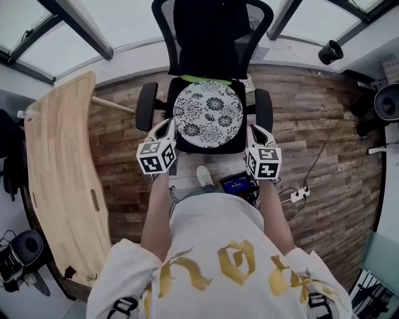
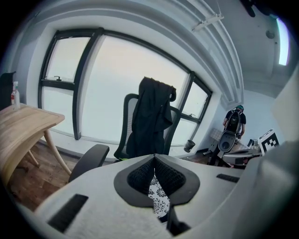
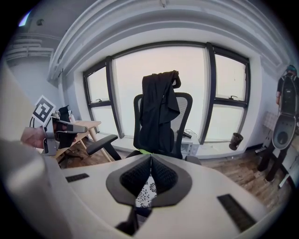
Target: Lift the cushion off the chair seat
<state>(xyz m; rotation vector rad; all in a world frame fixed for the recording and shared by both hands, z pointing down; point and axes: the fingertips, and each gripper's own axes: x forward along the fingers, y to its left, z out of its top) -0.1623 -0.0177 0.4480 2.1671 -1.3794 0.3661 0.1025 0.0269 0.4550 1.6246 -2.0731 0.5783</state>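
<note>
**White grippers clenched and empty, cushion flat on the seat**

Nearest the camera, a pale shirt and two bare forearms lead out to the tools. The left gripper point(image 1: 168, 128) and the right gripper point(image 1: 252, 132) are held level with each other at the front corners of the chair seat point(image 1: 212, 149), one on each side, probably so that the cushion can be taken from both edges at once. Both are clenched, pads meeting, with nothing pinched between them (in each gripper view the floral print shows only through the notch under the closed pads, lying beyond them); the jaws would have to part before any grip is possible.

Just past the tips lies the cushion point(image 1: 207, 114), round and white with black flowers. It rests flat on the black seat between the armrests point(image 1: 146, 106) and covers most of it; whether either tip touches its rim I cannot tell, though both are just beside it.

A green strip point(image 1: 201, 79) peeks out at its far edge. Behind that, a black jacket point(image 1: 209, 37) hangs over the mesh backrest, close to the cushion's rear, so a lift up and toward the person looks the clearer way out. A curved wooden table point(image 1: 59, 174) stands well apart at the left; farthest off are the window panes point(image 1: 131, 19).
</note>
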